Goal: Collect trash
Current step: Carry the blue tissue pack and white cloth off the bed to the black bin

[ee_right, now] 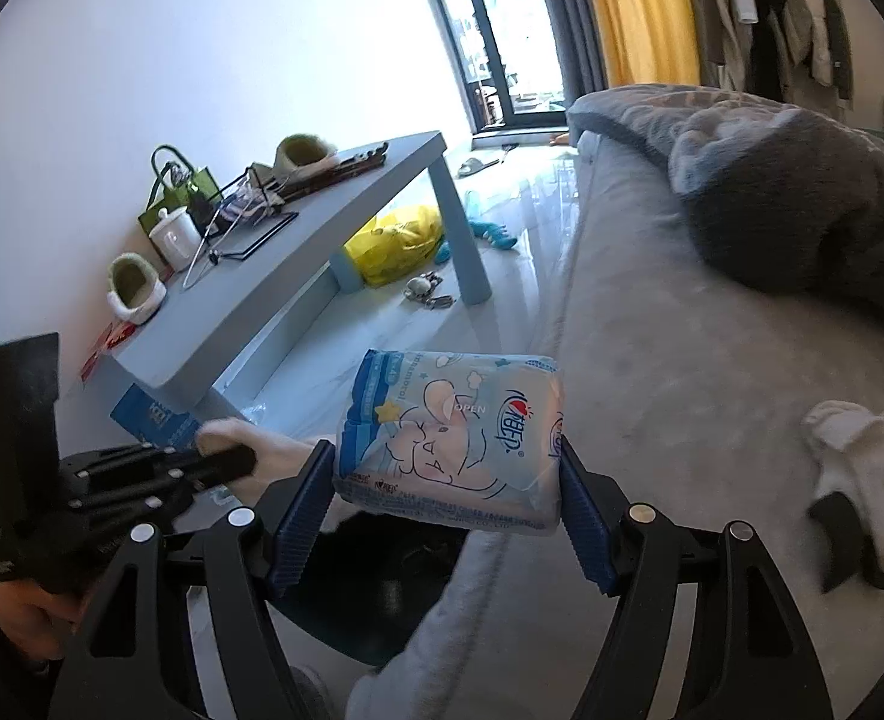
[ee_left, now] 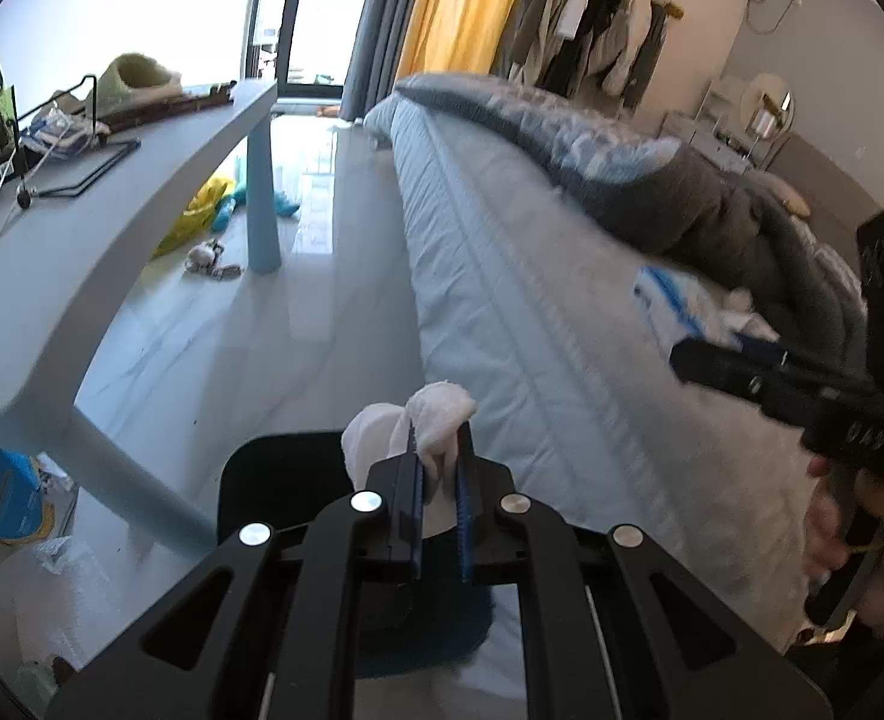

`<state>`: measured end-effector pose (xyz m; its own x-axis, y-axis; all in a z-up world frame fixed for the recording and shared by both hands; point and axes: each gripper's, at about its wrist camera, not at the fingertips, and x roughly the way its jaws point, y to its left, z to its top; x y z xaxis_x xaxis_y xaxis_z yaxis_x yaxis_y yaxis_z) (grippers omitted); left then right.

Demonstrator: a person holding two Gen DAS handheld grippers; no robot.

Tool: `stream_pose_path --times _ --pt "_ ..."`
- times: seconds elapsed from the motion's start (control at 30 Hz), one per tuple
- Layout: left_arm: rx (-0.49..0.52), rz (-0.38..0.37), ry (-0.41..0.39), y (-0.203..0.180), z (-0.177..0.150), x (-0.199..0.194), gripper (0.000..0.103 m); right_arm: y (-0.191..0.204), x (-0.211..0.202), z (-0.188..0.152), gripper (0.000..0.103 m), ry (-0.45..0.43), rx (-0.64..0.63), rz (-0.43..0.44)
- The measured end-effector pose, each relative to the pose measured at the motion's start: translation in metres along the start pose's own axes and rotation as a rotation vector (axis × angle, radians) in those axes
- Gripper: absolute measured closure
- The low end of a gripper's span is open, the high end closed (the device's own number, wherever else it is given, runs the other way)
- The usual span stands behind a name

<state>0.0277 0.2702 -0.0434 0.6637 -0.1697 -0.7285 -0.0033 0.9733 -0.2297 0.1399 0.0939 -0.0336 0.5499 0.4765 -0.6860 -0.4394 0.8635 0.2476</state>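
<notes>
In the left wrist view my left gripper [ee_left: 440,450] is shut on a crumpled white tissue [ee_left: 436,408], which bulges out above the blue pads. It hangs over a black bin [ee_left: 274,480] on the floor beside the bed. My right gripper [ee_right: 445,453] is shut on a pale blue tissue pack [ee_right: 442,414] printed with a cartoon elephant, pads pressing on both its ends. That pack [ee_left: 673,300] and the right gripper [ee_left: 718,348] also show at the right of the left wrist view, over the bed. The black bin [ee_right: 370,588] lies just below the pack.
A grey low table [ee_left: 82,252] with clutter stands left of the floor strip. Under it lie a yellow bag [ee_right: 400,240] and small toys. On the light bed [ee_right: 652,360] are a grey blanket [ee_right: 802,198], crumpled white tissues [ee_right: 862,444] and a black curved object [ee_right: 844,540].
</notes>
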Motion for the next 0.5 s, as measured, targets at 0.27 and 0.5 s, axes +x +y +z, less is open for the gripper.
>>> stream_pose_path --times 0.27,0.5 --pt "-0.008 0.017 0.086 0.024 -0.021 0.017 0.093 0.027 0.023 0.001 0.031 0.032 -0.039 0.019" --pt "-0.032 0.035 0.149 0.043 -0.036 0.032 0.093 0.049 0.041 0.001 0.031 0.056 -0.066 0.032"
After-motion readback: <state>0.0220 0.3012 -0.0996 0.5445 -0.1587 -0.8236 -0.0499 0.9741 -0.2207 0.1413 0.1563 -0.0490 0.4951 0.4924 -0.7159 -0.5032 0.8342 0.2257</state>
